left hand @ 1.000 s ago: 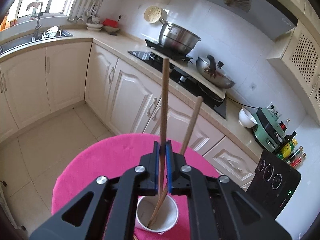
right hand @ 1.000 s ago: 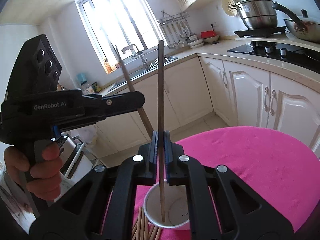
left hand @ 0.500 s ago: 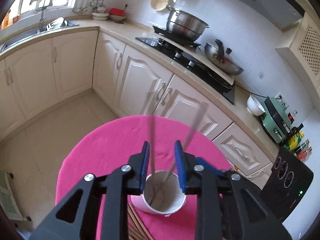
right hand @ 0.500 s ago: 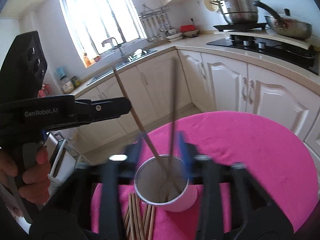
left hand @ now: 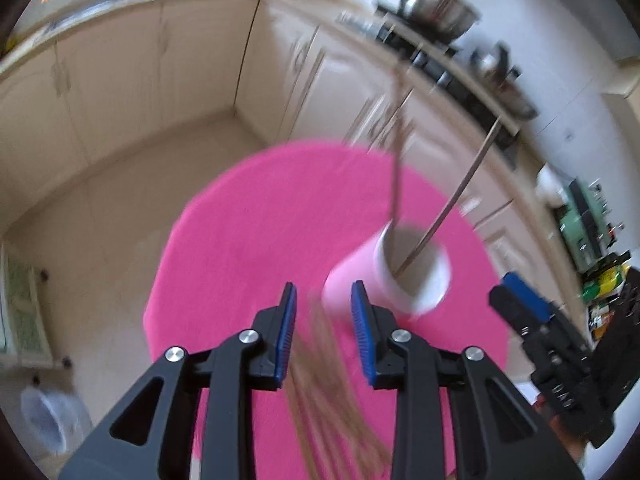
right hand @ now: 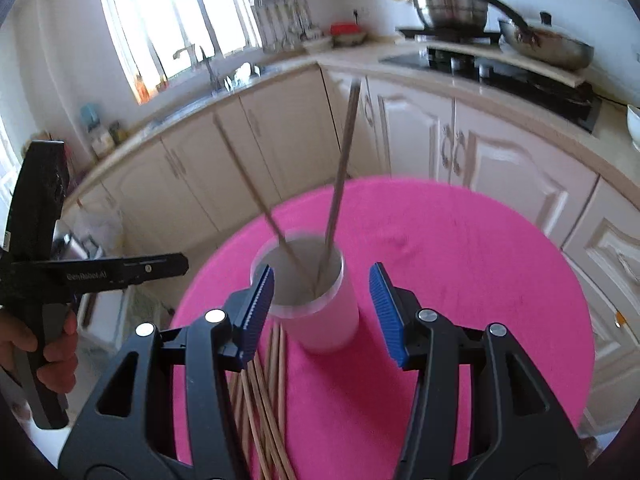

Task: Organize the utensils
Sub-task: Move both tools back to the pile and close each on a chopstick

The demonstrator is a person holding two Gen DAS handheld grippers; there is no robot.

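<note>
Two thin wooden chopsticks (right hand: pixel 336 184) stand in the white cylindrical cup (right hand: pixel 320 312), a loose bundle (right hand: pixel 260 408) waits beside it, left hand-held gripper (left hand: pixel 323 334) and right hand-held gripper (right hand: pixel 322 312) just opened, empty.

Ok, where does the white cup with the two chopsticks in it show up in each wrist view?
Left wrist view: the white cup sits right of centre, just beyond the right finger, blurred.
Right wrist view: the cup is near centre, between the open fingers but beyond them.
Shared landmark: the loose chopsticks lying on the pink cloth beside the cup.
</note>
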